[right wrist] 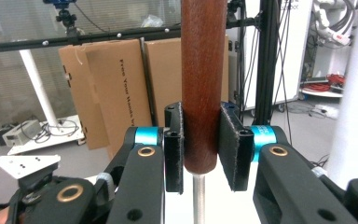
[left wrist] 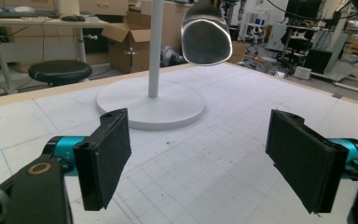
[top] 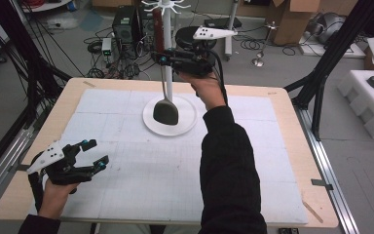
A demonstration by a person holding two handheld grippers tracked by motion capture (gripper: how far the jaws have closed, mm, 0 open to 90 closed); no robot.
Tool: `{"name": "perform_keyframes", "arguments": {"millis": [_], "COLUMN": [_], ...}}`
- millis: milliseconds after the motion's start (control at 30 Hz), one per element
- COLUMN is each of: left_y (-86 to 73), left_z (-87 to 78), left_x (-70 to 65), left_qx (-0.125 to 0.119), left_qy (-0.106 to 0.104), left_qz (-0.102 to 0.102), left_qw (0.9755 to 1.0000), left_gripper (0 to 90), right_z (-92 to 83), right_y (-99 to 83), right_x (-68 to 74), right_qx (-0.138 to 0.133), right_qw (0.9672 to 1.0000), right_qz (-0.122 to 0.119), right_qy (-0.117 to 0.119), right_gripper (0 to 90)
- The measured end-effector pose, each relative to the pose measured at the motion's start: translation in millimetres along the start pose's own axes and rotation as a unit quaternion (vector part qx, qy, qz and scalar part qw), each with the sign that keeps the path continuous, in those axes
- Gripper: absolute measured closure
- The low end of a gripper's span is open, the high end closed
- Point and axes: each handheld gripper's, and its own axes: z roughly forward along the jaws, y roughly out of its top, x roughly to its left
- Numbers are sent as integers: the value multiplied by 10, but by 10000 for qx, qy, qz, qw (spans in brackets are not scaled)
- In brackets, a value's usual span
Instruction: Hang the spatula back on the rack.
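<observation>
Near left corner of the table (top: 282,105): left gripper (top: 93,152) held low over the white gridded mat (top: 141,180), just above the surface. Jaws spread wide, nothing between them; in the left gripper view both black pads (left wrist: 106,156) stand far apart with bare mat in the gap. Left hand (top: 53,195) comes in at the near edge.

Right sleeve (top: 229,165) crosses the near-centre of the mat and reaches toward the far half of the table.

Far centre of mat: white round base (top: 148,122) with a white upright pole (top: 168,73). The spatula (top: 165,111) hangs upright beside the pole, its dark metal blade low over the base, apparently clear of it. In the left gripper view the blade (left wrist: 205,37) hangs in the air to the right of the pole (left wrist: 155,46).

Right gripper (top: 161,58), raised above the far edge, is clenched on the spatula's brown wooden handle (top: 158,31). Right gripper view: both pads (right wrist: 230,144) press the lower end of the handle (right wrist: 203,84), with a thin metal shank (right wrist: 196,200) running down below them.

Beyond the table: cardboard boxes (right wrist: 121,88), a black stool (left wrist: 59,72), cables on the floor.
</observation>
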Motion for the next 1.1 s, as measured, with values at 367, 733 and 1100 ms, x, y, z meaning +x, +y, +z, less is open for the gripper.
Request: {"name": "perform_keyframes", "arguments": {"millis": [367,733,1100], "left_y": [-17,-36,-80], "left_z": [-6,-22,-38], "left_x": [24,58,104], "left_qx": [-7,-56,-110], "left_qy": [9,52,143], "left_qz": [-34,-130,-272], "left_qw": [10000,9999,9995], "left_gripper": [227,228,227], "right_z": [67,126,-114], "right_y": [7,-44,-235], "right_x": [-198,-230,121], "right_qx": [-38,70,337], "right_qw": [9998,9997,9956], "right_qz": [167,211,-130], "right_qy": [-73,-137,-865], "right_gripper": [733,718,351]}}
